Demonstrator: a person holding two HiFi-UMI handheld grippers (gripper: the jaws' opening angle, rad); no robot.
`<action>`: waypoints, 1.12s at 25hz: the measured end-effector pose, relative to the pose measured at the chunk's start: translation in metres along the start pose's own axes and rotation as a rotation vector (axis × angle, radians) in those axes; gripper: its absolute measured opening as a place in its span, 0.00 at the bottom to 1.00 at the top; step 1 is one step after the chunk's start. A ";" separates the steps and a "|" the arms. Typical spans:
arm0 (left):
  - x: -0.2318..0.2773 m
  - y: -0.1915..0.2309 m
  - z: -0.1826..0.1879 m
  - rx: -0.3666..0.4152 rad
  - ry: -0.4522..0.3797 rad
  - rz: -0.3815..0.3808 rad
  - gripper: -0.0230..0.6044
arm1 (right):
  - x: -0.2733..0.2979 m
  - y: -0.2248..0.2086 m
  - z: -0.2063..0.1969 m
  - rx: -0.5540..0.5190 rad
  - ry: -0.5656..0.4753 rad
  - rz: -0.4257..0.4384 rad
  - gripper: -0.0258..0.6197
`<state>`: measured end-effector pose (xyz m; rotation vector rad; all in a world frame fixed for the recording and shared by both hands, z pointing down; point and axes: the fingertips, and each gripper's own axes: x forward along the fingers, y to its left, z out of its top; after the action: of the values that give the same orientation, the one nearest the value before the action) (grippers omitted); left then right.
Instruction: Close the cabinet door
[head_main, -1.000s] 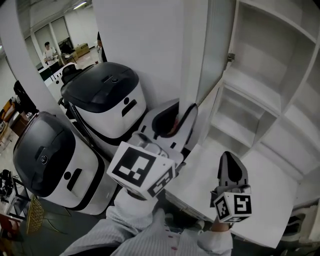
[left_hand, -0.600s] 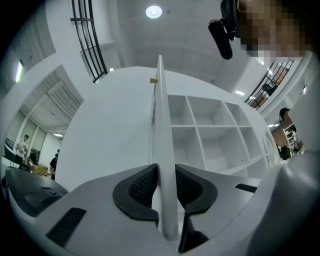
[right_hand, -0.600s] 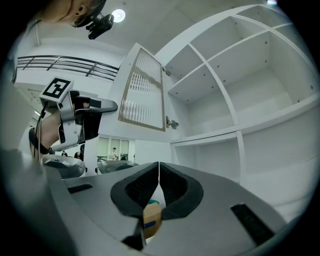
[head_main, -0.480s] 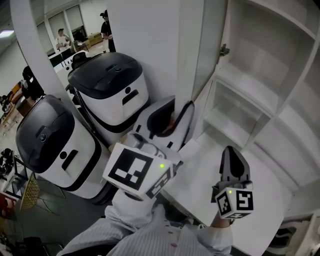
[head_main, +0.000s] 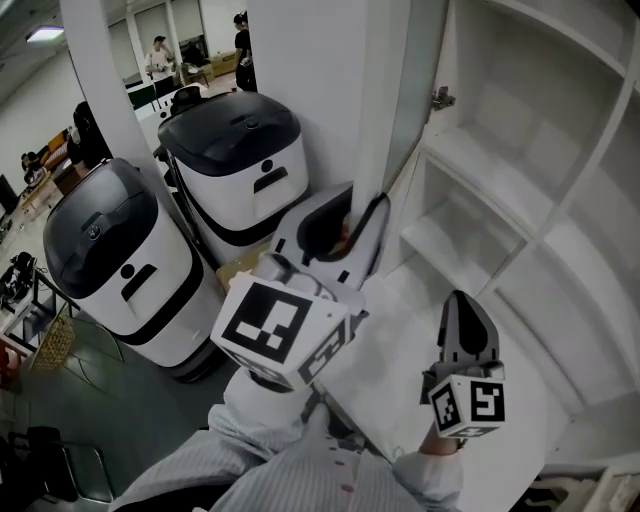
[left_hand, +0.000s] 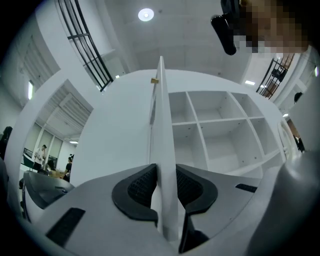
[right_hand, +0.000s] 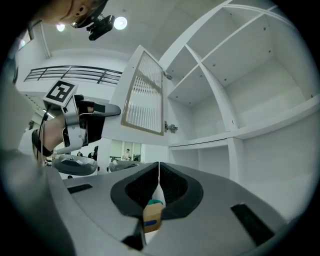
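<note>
We are easing the cabinet door (head_main: 388, 110) a little further round toward the shelves (head_main: 520, 150), the left gripper (head_main: 360, 205) clamped on its free edge, though it is standing well open, while the right gripper (head_main: 462, 305) is trailing pinched together, empty.

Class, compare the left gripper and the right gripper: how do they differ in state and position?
The left gripper clamps the cabinet door by its edge; the right gripper is shut on nothing. The left gripper is at the door, while the right gripper is held apart from it, before the open shelves. Both have black jaws and face those shelves.
</note>
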<state>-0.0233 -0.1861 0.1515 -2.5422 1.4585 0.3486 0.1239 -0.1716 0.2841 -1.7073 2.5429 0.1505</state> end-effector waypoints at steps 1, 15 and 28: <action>0.001 -0.005 0.000 0.000 0.002 0.006 0.19 | -0.002 -0.002 0.000 0.002 -0.001 0.011 0.06; 0.026 -0.065 -0.008 0.033 0.028 0.045 0.25 | -0.037 -0.040 -0.013 0.038 0.003 0.076 0.06; 0.070 -0.125 -0.020 0.061 0.019 -0.013 0.35 | -0.067 -0.102 -0.021 0.033 0.025 -0.009 0.06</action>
<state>0.1210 -0.1868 0.1558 -2.5124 1.4362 0.2744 0.2438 -0.1511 0.3091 -1.7195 2.5399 0.0865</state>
